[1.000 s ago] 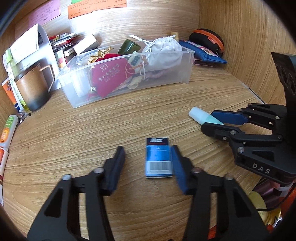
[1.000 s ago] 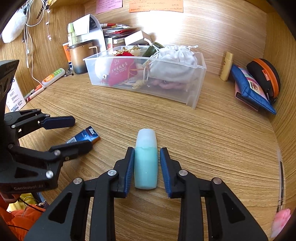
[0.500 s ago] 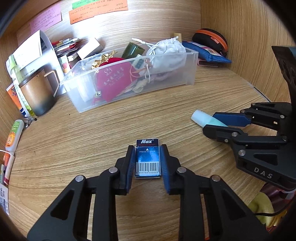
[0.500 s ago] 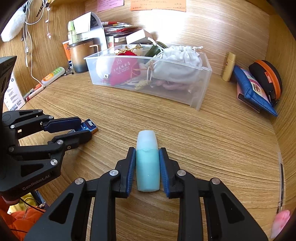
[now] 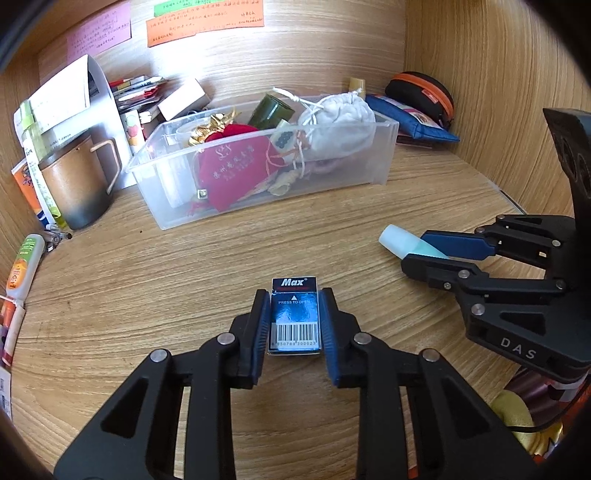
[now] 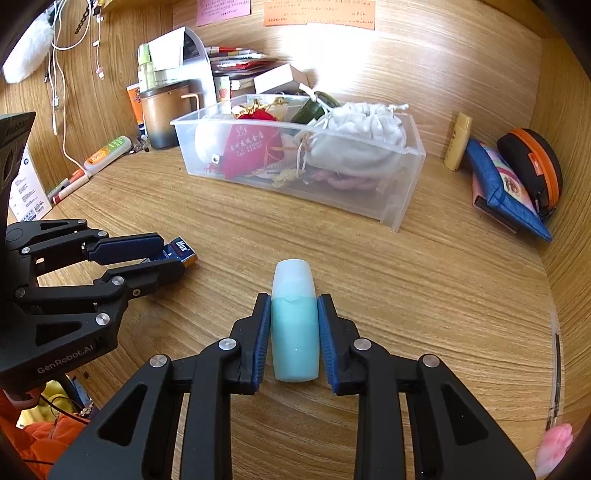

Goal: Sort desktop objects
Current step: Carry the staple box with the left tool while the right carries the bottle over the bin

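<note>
On a wooden bench (image 5: 147, 280), the left gripper (image 5: 294, 325) has its jaws pinching a small blue box (image 5: 294, 317), the blue pads flat against the box's 2 long sides. The box bears the word "Max", a barcode and "PRESS TO OPEN" on its upper face. Whether it rests on the wood or hangs just clear of it cannot be told.

Beside it, the right gripper (image 6: 294, 332) has its jaws pinching a pale teal bottle (image 6: 294, 325) with a frosted cap, the cap end pointing away from the hand and sticking out past the pads. The 2 grippers sit near each other, side by side, both angled down at the bench.

Farther back, a clear plastic bin (image 6: 399, 192) stands on the bench, well apart from both grippers. It holds a red pouch (image 6: 249, 149), a white drawstring bag (image 6: 358, 140) and a dark green jar (image 5: 269, 110) among smaller items.

To the bin's left stands a brown mug (image 5: 75, 184) with papers and packets behind it. To the bin's right, against the side wall, lie a blue zip pouch (image 6: 506, 184) and a black case with an orange zip (image 6: 532, 162), and a small yellow tube (image 6: 458, 146) stands upright against the back wall. Sticky notes (image 5: 203, 20) are fixed to the back wall.
</note>
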A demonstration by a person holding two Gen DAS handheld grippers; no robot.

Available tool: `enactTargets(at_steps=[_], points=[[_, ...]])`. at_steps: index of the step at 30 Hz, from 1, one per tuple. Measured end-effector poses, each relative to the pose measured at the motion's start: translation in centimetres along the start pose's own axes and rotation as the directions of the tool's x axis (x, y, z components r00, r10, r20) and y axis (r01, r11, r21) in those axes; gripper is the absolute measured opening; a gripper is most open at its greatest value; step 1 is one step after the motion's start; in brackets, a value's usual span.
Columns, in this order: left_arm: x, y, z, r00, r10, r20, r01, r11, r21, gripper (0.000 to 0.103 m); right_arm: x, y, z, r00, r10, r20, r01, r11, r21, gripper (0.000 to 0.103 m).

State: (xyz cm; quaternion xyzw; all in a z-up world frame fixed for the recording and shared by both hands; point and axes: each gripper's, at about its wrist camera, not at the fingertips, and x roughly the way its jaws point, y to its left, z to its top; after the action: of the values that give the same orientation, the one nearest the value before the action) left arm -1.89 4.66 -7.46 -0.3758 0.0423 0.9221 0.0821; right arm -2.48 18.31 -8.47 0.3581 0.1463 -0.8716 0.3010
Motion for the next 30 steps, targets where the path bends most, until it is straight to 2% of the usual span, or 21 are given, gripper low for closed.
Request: enactTargets(at_steps=[13, 30], points=[[-2.2, 1.7, 1.6, 0.998, -0.014, 0.067, 0.016, 1.0, -0.024, 0.026, -1.6, 1.0, 2.7, 0.997, -0.041, 0.062, 0.044, 0.998, -0.048, 0.023], [-3.6, 5.0, 5.4, 0.989, -0.045, 0.138, 0.055, 0.996, -0.068, 0.026, -1.6, 1.4, 7.2, 0.993, -0.029, 0.112, 0.036, 0.997, -0.062, 0.023]])
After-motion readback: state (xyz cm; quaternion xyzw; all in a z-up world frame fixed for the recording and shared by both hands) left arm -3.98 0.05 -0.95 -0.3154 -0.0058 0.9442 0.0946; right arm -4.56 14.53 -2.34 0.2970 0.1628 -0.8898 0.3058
